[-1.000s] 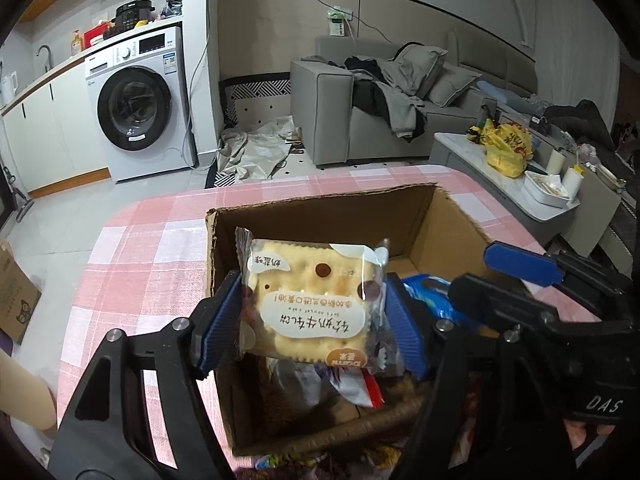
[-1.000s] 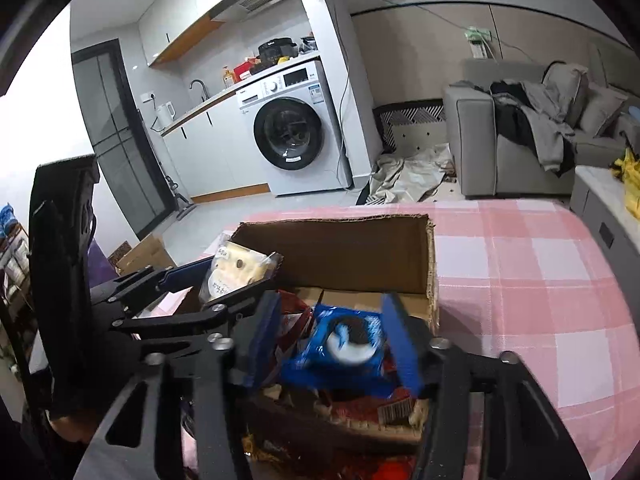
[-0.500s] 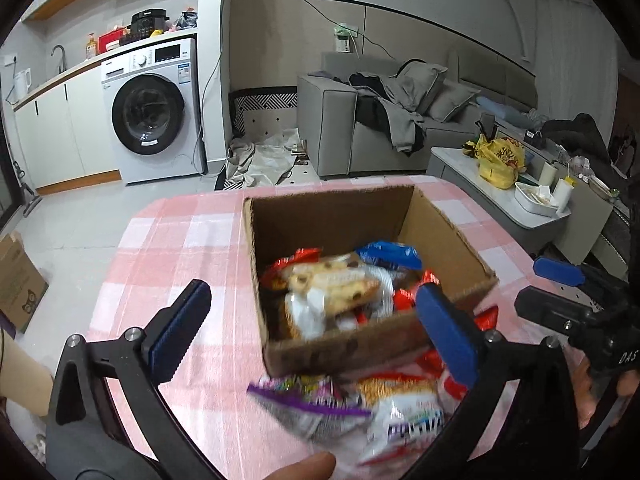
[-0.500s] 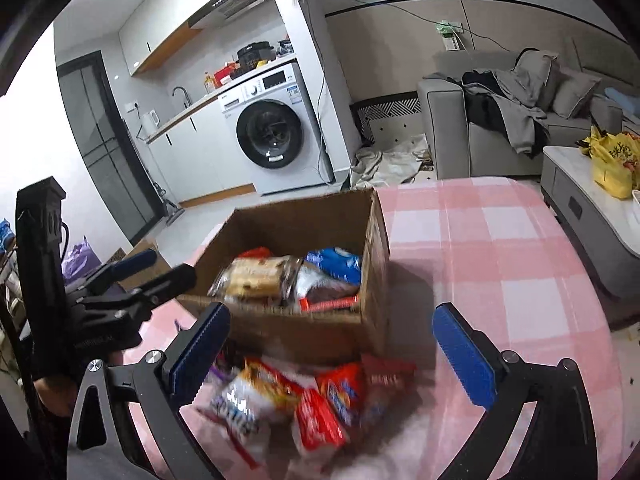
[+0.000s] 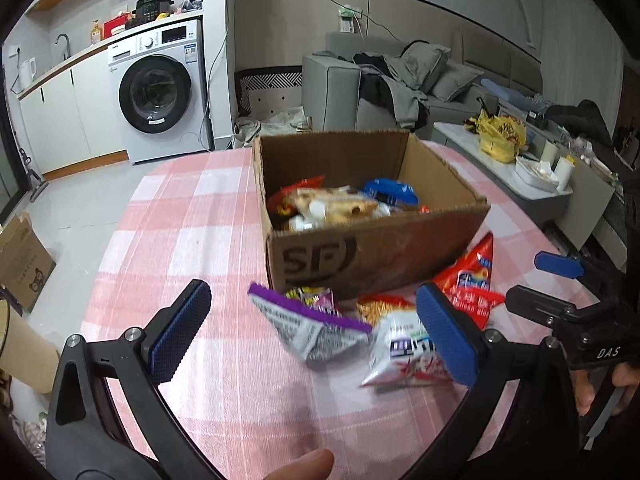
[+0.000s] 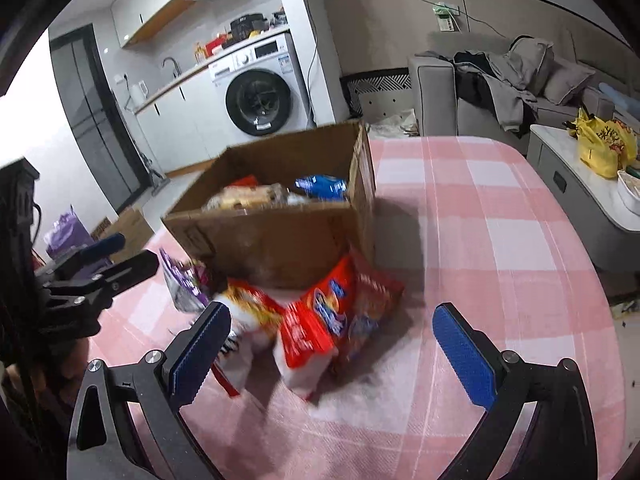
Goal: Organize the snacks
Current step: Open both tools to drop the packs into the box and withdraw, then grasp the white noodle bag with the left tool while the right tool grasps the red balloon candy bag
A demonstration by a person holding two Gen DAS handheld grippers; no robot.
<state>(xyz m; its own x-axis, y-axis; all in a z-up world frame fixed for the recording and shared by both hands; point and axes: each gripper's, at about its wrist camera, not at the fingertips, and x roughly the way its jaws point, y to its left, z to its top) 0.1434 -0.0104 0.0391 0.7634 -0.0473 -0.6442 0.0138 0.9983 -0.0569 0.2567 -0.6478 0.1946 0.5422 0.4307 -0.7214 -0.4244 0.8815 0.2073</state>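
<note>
Left gripper (image 5: 314,334) and right gripper (image 6: 332,354): lower frame, angled downward, jaws just opened to full spread, nothing between pads.

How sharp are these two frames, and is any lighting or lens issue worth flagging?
Left wrist view: the cardboard box is fairly sharp, while the purple-edged packet smears with motion. Right wrist view: the red packets and box contents blur, and the doorway at left blows out white. Both views show fisheye bending and dark corners.

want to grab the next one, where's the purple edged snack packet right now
In the left wrist view the purple-edged packet lies on the pink checked tablecloth, just in front of the cardboard box and left of the white packet, between the open left gripper's fingers.
</note>
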